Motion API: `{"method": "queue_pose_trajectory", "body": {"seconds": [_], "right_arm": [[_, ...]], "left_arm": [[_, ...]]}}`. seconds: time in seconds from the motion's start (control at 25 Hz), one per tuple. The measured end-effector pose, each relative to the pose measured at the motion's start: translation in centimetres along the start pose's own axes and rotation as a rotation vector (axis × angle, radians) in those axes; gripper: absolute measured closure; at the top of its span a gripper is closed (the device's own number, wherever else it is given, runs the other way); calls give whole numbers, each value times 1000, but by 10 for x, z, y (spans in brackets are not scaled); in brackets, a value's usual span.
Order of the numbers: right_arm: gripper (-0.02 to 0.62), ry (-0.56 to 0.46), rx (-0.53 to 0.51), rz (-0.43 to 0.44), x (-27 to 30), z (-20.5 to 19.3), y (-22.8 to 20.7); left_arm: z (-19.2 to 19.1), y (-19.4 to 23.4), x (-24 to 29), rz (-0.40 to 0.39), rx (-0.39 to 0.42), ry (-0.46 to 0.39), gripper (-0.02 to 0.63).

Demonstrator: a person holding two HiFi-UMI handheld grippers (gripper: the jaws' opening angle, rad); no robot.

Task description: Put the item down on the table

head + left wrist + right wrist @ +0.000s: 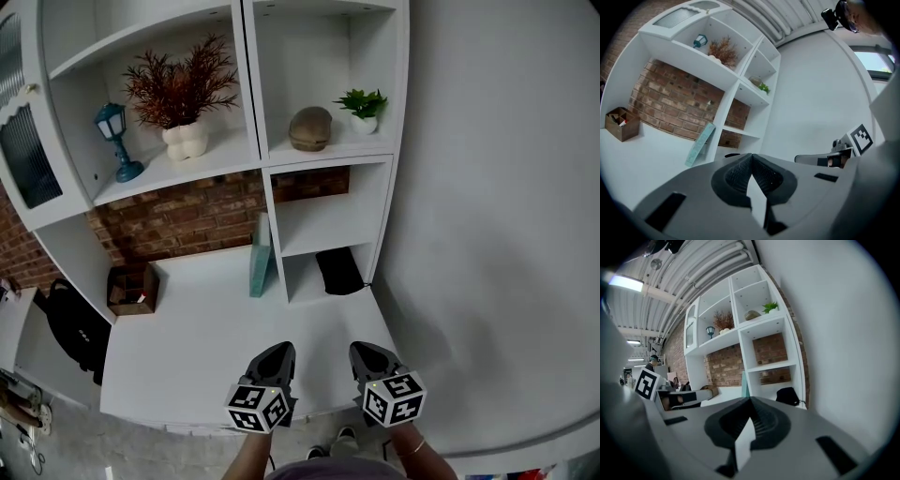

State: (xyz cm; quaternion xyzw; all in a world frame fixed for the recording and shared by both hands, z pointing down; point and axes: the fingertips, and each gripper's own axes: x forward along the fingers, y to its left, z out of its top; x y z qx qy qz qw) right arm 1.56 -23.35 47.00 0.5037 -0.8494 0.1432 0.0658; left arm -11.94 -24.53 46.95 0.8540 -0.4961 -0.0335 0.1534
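both grippers hang low in the head view over the near edge of the white table [206,328], the left gripper [278,349] and the right gripper [364,349] side by side and apart. each gripper's own view shows its ribbed jaws pressed together at the tips with nothing between them: left gripper [751,157], right gripper [751,401]. which thing is the task's item cannot be told. a teal book [260,255] stands tilted on the table, leaning on the shelf divider.

only the head view takes in the whole shelf: a teal lantern [117,141], a reddish plant [183,94] in a white vase, a brown rounded object [309,128], a small green plant [363,108], a black object [339,272] in the low cubby, and a brown box [131,289] at the table's left. the right gripper view alone shows a ribbed ceiling with a light strip [626,283] at upper left. the left gripper view alone shows a window [876,63] at right.

the only print is the black and white square markers on the cubes [394,398].

the tabletop is bare between box and book. a white wall [497,206] fills the right side.
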Motion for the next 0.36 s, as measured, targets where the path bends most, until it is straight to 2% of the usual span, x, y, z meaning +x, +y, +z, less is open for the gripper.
{"method": "queue_pose_trajectory", "body": {"seconds": [0.36], "right_arm": [[595, 20, -3, -1, 3, -10, 21]], "left_arm": [[-9, 8, -16, -9, 17, 22, 606]]}}
